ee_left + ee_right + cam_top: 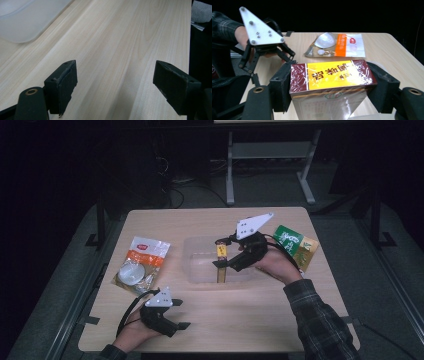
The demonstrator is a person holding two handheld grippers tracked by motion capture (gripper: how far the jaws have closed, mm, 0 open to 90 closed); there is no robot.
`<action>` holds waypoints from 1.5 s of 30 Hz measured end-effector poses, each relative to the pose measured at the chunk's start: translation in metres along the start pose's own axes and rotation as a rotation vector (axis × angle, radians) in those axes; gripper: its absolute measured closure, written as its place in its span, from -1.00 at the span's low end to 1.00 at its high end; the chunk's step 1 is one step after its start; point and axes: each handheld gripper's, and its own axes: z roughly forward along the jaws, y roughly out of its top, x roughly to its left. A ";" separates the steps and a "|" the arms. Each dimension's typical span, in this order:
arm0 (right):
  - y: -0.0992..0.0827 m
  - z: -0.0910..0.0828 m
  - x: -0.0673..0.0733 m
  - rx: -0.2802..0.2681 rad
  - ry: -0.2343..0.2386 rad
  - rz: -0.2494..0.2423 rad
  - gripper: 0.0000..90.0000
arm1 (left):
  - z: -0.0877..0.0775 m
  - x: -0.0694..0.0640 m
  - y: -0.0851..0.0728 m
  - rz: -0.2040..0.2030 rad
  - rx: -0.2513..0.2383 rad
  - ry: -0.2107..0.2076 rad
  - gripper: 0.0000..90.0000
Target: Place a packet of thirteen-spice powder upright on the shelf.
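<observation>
My right gripper (223, 255) is shut on a red-and-yellow box (221, 263) wrapped in clear film. It holds the box upright over the clear plastic tub (196, 265) in the middle of the table. In the right gripper view both pads clamp the sides of the box (332, 77). My left gripper (180, 315) rests open near the front left edge of the table, with nothing between its fingers. In the left gripper view its own jaws stand wide apart over bare wood, with a corner of the tub (22, 22) at the upper left.
An orange-and-white clear pouch (140, 265) holding round items lies left of the tub. A green packet (295, 245) lies at the right, behind my right hand. The light wooden table (210, 320) ends close in front of my left gripper.
</observation>
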 end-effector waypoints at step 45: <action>-0.029 0.034 -0.077 0.075 -0.023 0.031 -0.34 | 0.004 -0.001 0.001 0.002 0.005 -0.023 -0.55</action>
